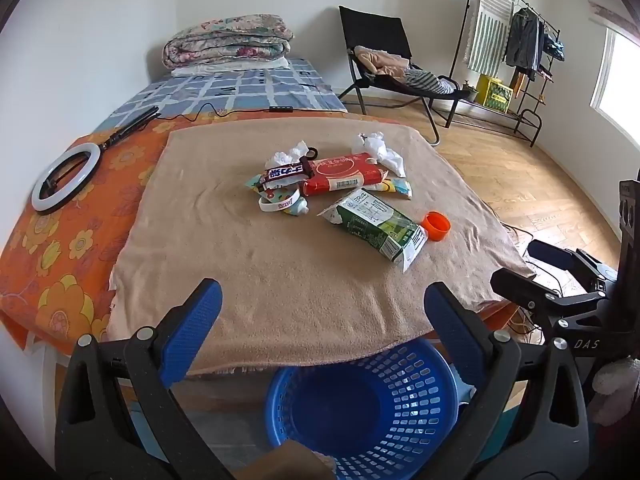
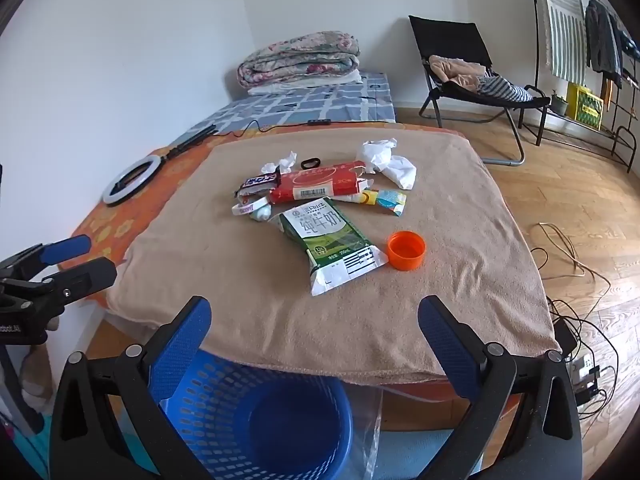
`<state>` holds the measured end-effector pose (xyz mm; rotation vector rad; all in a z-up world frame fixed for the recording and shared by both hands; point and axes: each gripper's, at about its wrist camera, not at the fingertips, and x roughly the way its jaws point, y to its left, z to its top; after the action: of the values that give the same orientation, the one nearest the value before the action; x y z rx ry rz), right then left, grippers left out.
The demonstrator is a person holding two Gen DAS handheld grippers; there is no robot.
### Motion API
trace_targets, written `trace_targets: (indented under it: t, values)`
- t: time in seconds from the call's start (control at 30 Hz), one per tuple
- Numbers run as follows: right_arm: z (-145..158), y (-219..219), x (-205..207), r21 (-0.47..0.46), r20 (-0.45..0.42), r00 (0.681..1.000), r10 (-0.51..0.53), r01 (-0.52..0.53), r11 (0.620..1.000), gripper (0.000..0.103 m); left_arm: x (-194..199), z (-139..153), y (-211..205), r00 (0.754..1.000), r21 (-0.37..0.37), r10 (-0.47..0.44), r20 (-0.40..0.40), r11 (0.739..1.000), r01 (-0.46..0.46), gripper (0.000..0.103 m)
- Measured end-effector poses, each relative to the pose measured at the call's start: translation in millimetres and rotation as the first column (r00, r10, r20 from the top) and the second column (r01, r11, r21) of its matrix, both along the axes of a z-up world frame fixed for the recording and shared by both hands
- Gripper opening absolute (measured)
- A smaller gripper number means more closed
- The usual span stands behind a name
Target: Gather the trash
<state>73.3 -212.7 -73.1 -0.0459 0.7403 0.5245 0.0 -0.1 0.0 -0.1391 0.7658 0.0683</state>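
Flattened green-and-white milk carton (image 2: 330,245) lies on the tan towel (image 2: 240,280), ahead of and beyond both grippers, long axis running diagonally from far left to near right. Right gripper (image 2: 314,330) is nearer; left gripper (image 1: 322,316) likewise has jaws wide apart, empty. Blue basket (image 1: 372,408) waits below the near edge.

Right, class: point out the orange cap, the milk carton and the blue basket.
orange cap (image 2: 406,250): right wrist view, its open inside.
milk carton (image 2: 330,236): right wrist view, middle of its green printed face.
blue basket (image 1: 432,400): left wrist view, its perforated wall.
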Motion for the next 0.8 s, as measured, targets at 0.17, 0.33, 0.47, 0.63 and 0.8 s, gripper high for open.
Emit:
trace_targets:
  t: [0.17, 0.33, 0.47, 0.63, 0.8]
  values:
    - [0, -4, 2, 0.005, 0.001, 1.000, -0.023, 0.023, 1.000, 0.102, 0, 0, 2, 1.000, -0.011, 0.004, 0.004, 1.000, -0.004, 0.103]
    - [5, -8, -6, 0.036, 0.000, 1.000, -0.019, 0.019, 0.999, 0.102, -5, -3, 3, 1.000, -0.015, 0.002, 0.001, 1.000, -0.002, 0.103]
    - [1, -9, -1, 0.041, -0.004, 1.000, -0.024, 0.024, 0.999, 0.102, -4, -2, 2, 1.000, -0.015, 0.006, -0.003, 1.000, -0.006, 0.103]
    - [2, -9, 0, 0.043, -0.009, 0.999, -0.032, 0.032, 0.999, 0.102, -4, -10, 2, 1.000, -0.016, 0.006, -0.009, 1.000, -0.007, 0.103]
    - [1, -10, 1, 0.042, -0.010, 0.999, -0.034, 0.034, 0.999, 0.102, 0, -19, -5, 1.000, -0.010, 0.000, -0.030, 1.000, -0.001, 0.103]
